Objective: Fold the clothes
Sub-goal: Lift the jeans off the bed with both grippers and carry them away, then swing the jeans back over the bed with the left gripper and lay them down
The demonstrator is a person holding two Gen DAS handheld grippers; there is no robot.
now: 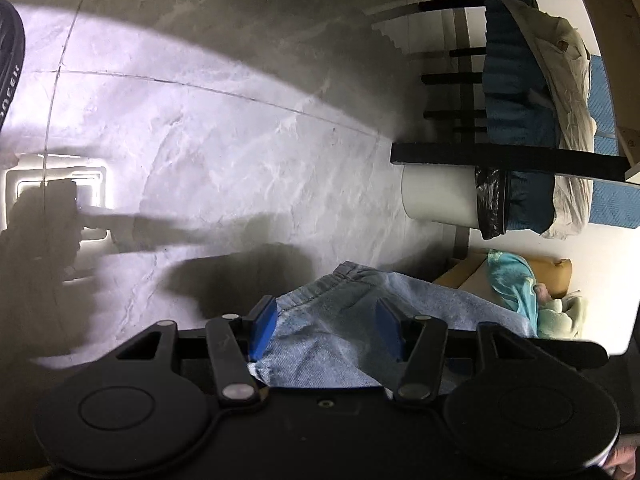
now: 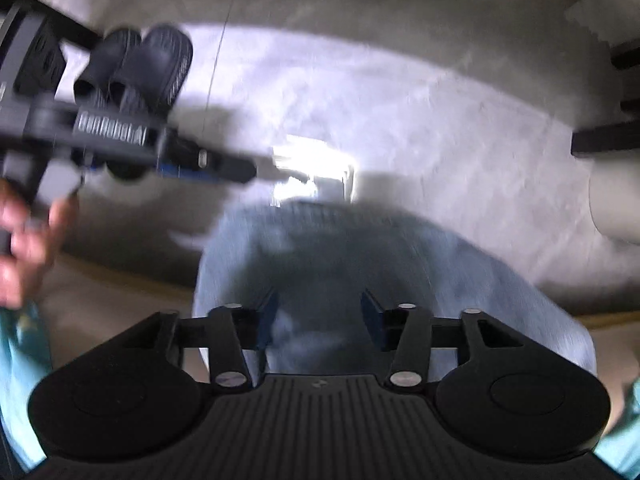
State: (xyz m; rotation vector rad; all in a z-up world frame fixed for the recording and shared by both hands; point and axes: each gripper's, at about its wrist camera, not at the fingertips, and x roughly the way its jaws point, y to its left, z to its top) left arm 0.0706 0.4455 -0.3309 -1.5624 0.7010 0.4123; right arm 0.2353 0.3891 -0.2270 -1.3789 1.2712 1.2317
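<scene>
Light blue denim jeans (image 1: 344, 332) with an elastic waistband lie under both grippers. In the left wrist view my left gripper (image 1: 326, 328) is open, its blue pads (image 1: 264, 328) apart over the denim. In the right wrist view, which is motion-blurred, my right gripper (image 2: 318, 324) is open above the jeans (image 2: 460, 272). The left gripper (image 2: 120, 140) also shows there at the upper left, held in a hand (image 2: 24, 240), away from the jeans.
Grey marbled floor (image 1: 240, 140) with a bright light reflection. A black rack (image 1: 508, 158) holds blue and beige garments (image 1: 560, 100). A white bin (image 1: 444, 196) with a black bag stands by it. A teal garment (image 1: 516, 284) lies in a box. Black slippers (image 2: 140, 64) sit at far left.
</scene>
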